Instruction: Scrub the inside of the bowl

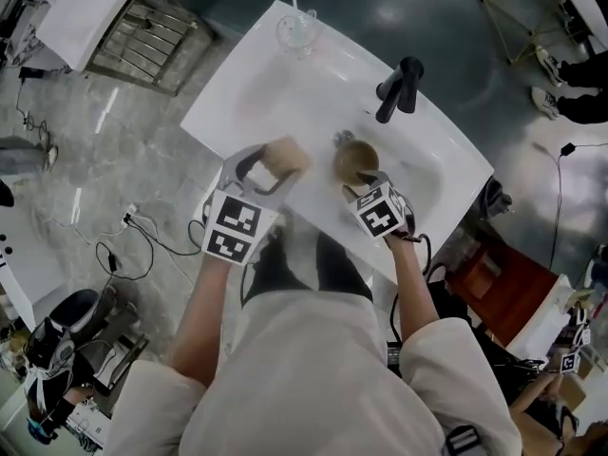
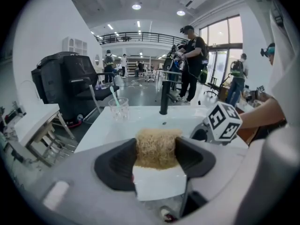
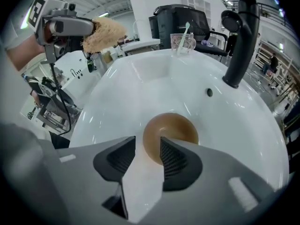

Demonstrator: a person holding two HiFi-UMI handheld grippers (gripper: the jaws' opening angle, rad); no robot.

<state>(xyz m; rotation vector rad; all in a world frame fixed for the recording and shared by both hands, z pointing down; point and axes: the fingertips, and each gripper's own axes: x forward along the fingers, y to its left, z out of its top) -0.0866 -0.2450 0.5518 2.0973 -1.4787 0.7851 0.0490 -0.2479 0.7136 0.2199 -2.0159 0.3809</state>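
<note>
I'm watching the brown bowl [image 3: 173,125] sitting in the white sink [image 3: 140,88] near the faucet [image 3: 241,46]. The released right tongs [image 3: 148,149] are seemingly straddling its rim, and the left tongs [image 2: 157,142] are clenching a scrubber [image 2: 157,153]. People [image 2: 190,60] are standing beyond the faucet.

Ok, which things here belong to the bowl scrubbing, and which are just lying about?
Job: brown bowl, scrub pad in the left gripper, right gripper open at the bowl, sink.
Lying about: clear cup on the sink's corner, black tap.
</note>
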